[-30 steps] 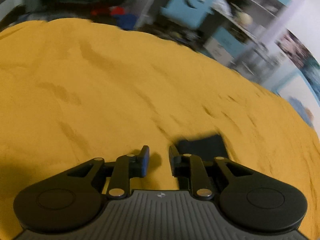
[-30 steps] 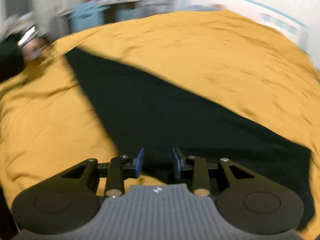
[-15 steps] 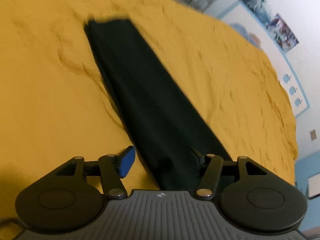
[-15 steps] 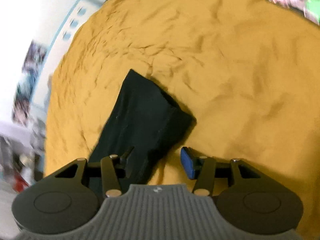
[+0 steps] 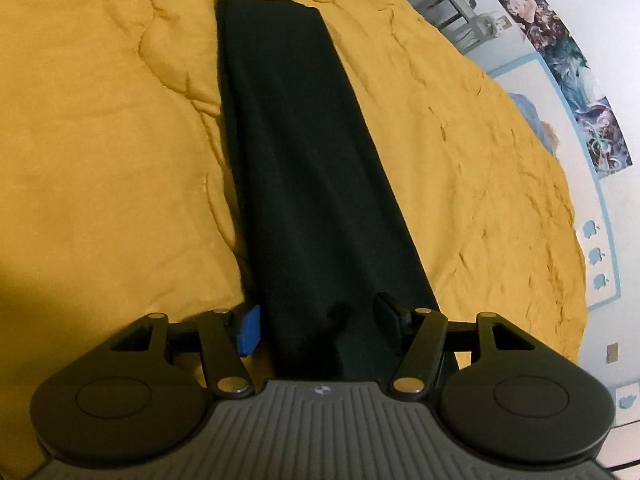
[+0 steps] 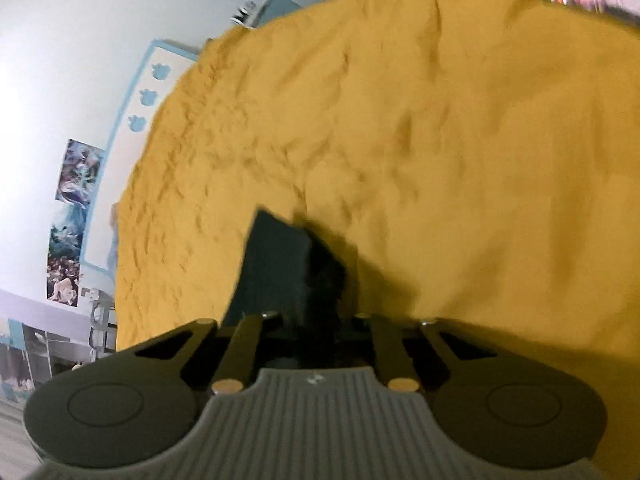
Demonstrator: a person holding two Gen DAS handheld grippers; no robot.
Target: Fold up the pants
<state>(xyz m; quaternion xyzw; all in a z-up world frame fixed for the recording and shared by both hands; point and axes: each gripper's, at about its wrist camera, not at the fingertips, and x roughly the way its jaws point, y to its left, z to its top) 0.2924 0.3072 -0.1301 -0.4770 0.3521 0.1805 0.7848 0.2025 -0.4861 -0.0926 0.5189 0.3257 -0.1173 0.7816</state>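
Left gripper (image 5: 318, 326) stands spread wide over the near end of the pants (image 5: 304, 168), its blue pad (image 5: 249, 330) just off the cloth's left edge and the other finger (image 5: 390, 318) over the right part, neither pressing in. From there the pants run straight ahead, a long, narrow, dark strip of smooth, matte cloth, folded lengthwise, tapering to a squared far end. They lie flat on a mustard quilt (image 5: 100, 140), soft and crinkled with puckered stitching. Right gripper (image 6: 318, 322) is closed, pinching a dark end of the pants (image 6: 280, 264) that juts just ahead of its fingers; this view is blurred. Beyond the quilt (image 6: 440, 140) stands a pale wall (image 6: 80, 40) with posters (image 5: 560, 64).
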